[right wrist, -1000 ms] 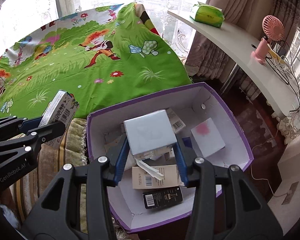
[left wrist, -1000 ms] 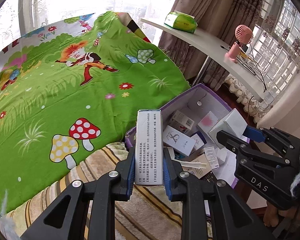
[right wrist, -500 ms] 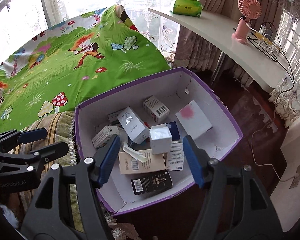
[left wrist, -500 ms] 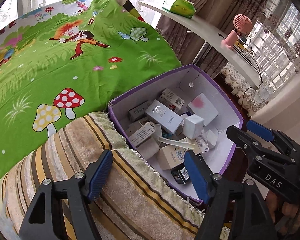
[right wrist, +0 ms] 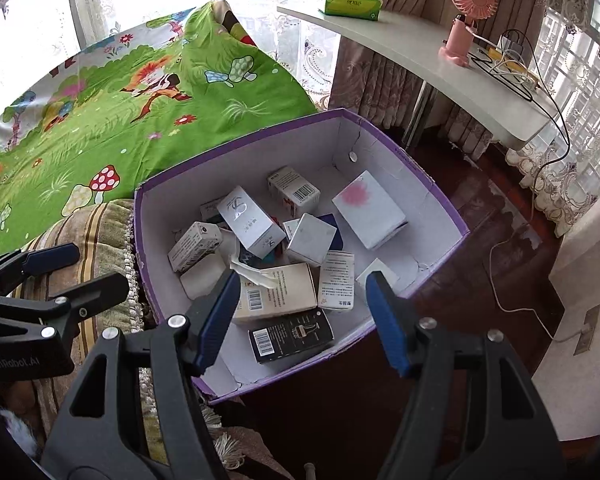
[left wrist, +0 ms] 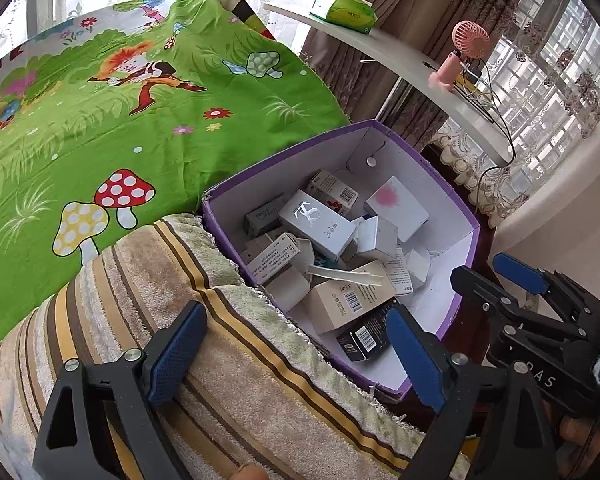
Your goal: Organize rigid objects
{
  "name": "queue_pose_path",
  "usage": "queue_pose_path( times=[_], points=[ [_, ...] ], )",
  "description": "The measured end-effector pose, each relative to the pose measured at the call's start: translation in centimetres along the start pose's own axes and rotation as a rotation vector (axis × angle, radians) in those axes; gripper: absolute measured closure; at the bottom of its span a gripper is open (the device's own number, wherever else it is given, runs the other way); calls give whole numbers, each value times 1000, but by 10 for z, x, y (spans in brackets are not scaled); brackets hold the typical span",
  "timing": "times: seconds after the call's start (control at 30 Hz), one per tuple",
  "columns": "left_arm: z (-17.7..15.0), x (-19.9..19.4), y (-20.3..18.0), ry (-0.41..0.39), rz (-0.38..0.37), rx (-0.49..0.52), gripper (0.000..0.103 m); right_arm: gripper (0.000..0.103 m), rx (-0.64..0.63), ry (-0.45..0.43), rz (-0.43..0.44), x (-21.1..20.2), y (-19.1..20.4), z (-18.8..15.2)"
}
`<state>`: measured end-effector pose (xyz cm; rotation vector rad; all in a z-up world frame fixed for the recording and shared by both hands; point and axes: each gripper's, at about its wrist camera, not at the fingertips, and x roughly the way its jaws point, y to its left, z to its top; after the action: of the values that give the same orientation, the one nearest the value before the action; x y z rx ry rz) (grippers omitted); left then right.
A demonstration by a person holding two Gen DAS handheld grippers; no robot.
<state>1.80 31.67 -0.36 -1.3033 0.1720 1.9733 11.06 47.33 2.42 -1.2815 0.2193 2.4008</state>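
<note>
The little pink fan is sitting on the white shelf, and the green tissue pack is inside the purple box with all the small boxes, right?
Not quite. The green tissue pack isn't inside the purple box; it lies on the white shelf, farther along from the pink fan. The right wrist view shows it clearly. The purple box holds only the small boxes.

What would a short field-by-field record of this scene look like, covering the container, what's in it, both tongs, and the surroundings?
container: purple box, open top, white inside
contents: many small cartons in a loose pile, among them a black carton nearest the camera and a white box with a pink mark at the far side
left tongs: opening, nothing between them, over the striped towel
right tongs: open, empty, above the box
surroundings: green cartoon sheet, pink fan on a white shelf
</note>
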Motion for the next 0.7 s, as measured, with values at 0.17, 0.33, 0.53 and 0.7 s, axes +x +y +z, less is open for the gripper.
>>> queue_pose_path(
  times=[0.17,0.33,0.53,0.7],
  points=[
    [0,2,-2,3,-19,8,3,34,-14,17,6,3,8,-1],
    [1,3,-4,11,2,21,3,34,-16,22,-1,4,7,-2],
    [1,5,-5,20,16,28,3,34,-15,25,-15,4,3,-2],
    [1,6,-4,24,12,21,3,34,-13,25,-16,4,1,-2]
  ],
)
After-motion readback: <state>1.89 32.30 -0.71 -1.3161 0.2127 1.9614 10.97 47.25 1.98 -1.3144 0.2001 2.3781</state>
